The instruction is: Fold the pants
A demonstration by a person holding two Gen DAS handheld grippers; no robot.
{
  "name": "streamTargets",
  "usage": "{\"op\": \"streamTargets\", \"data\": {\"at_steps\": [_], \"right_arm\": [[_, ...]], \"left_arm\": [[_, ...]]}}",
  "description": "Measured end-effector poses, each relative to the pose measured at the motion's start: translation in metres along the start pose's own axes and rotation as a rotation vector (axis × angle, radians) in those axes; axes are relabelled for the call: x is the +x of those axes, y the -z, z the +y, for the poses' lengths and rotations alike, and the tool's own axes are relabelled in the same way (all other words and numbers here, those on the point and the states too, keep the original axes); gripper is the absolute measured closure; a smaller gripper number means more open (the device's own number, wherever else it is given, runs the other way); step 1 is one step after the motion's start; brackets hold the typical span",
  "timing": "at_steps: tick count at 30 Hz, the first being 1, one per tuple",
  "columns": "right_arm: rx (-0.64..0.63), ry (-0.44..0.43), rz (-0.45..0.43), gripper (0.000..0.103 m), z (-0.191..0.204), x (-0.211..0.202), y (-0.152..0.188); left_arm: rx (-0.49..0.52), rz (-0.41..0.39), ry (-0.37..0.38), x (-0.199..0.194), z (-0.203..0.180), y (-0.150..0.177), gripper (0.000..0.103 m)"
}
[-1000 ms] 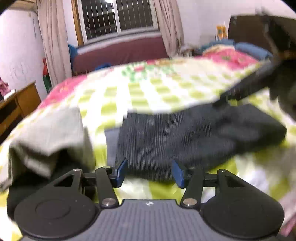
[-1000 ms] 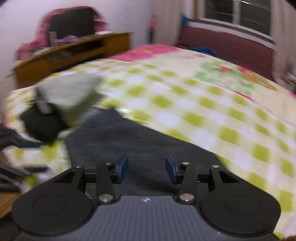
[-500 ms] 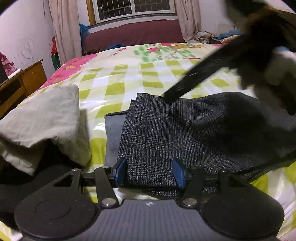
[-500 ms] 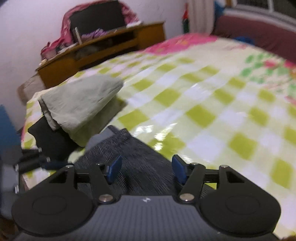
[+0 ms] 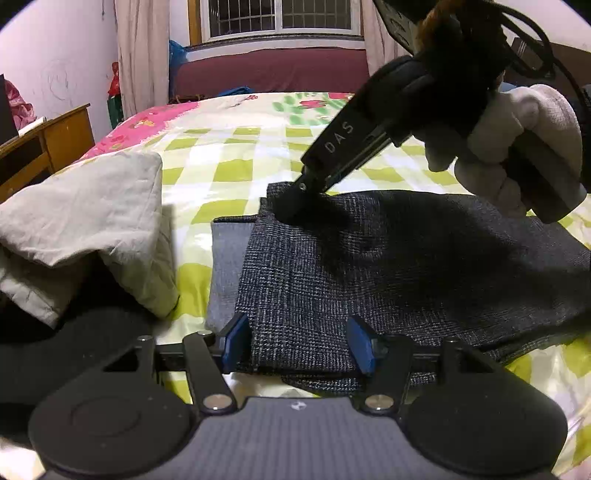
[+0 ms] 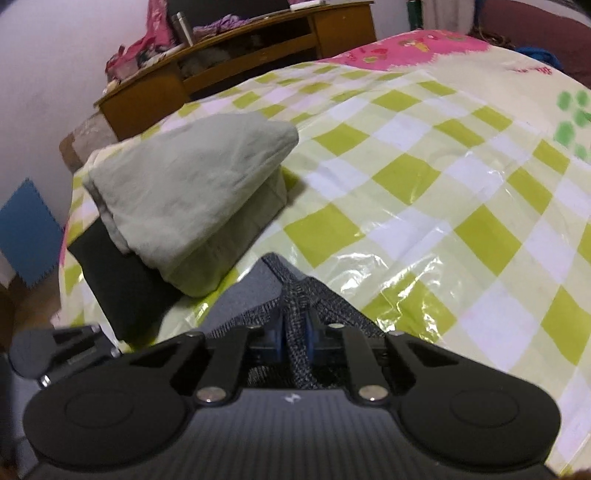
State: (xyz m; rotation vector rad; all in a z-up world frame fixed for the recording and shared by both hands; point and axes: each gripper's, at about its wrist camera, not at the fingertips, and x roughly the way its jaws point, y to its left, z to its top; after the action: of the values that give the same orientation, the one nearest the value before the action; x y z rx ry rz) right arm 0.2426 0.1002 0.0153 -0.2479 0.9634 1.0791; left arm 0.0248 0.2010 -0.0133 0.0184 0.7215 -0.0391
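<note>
While I look along my left gripper (image 5: 297, 345), its blue pads are spread wide w/ nothing pinched, straddling the near edge of the dark checked pants (image 5: 388, 266), which lie flat on the green-and-white checked bed cover (image 5: 229, 147) and run off toward 3 o'clock. My right gripper (image 5: 295, 206) comes in from 1 o'clock in that view, held in a white-gloved hand (image 5: 517, 147), tip down on the pants' far corner at approx 12 o'clock. From the right wrist cam, right gripper (image 6: 293, 338) is clenched on a ridge of that checked fabric (image 6: 299, 306), cloth bunched up btwn the pads. A lighter grey-blue panel (image 5: 229, 258), prob. lining or an under layer, can't tell which, sticks out from beneath the pants at 11 o'clock from the left tool. Just beside it, at 9–10 o'clock, sits a folded pale grey-green garment (image 5: 85, 221) stacked on a black folded item (image 6: 122, 280); that pile crowds the left side of the pants, near but not touching as far as I can see. Past the bed: wooden desk (image 6: 240, 48) w/ clutter at 10 o'clock, barred window (image 5: 277, 16) and maroon sofa (image 5: 269, 72) at 12, curtains either side.
</note>
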Motion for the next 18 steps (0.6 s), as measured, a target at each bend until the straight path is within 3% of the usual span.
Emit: {"op": "streamTargets", "data": {"at_steps": [5, 8, 10, 12, 15, 18], "right_arm": [[-0.062, 0.022, 0.003, 0.092, 0.014, 0.005, -0.007], [-0.039, 0.013, -0.043, 0.092, 0.012, 0.003, -0.018], [-0.043, 0.005, -0.066, 0.092, 0.015, 0.006, -0.022], [-0.057, 0.030, -0.048, 0.092, 0.019, 0.019, -0.020], [-0.116, 0.110, -0.015, 0.085, 0.029, 0.038, -0.009], [-0.025, 0.117, -0.122, 0.081, 0.028, 0.002, -0.004]], "left_arm": [[-0.030, -0.022, -0.033, -0.009, -0.001, 0.003, 0.050], [-0.060, -0.049, -0.061, -0.018, 0.002, 0.001, 0.050], [-0.054, -0.019, -0.084, -0.013, 0.003, 0.001, 0.050], [-0.049, 0.024, -0.085, -0.002, 0.002, 0.004, 0.050], [-0.007, 0.027, -0.108, -0.004, -0.005, 0.003, 0.050], [-0.006, 0.036, -0.112, -0.008, -0.006, 0.004, 0.050]]}}
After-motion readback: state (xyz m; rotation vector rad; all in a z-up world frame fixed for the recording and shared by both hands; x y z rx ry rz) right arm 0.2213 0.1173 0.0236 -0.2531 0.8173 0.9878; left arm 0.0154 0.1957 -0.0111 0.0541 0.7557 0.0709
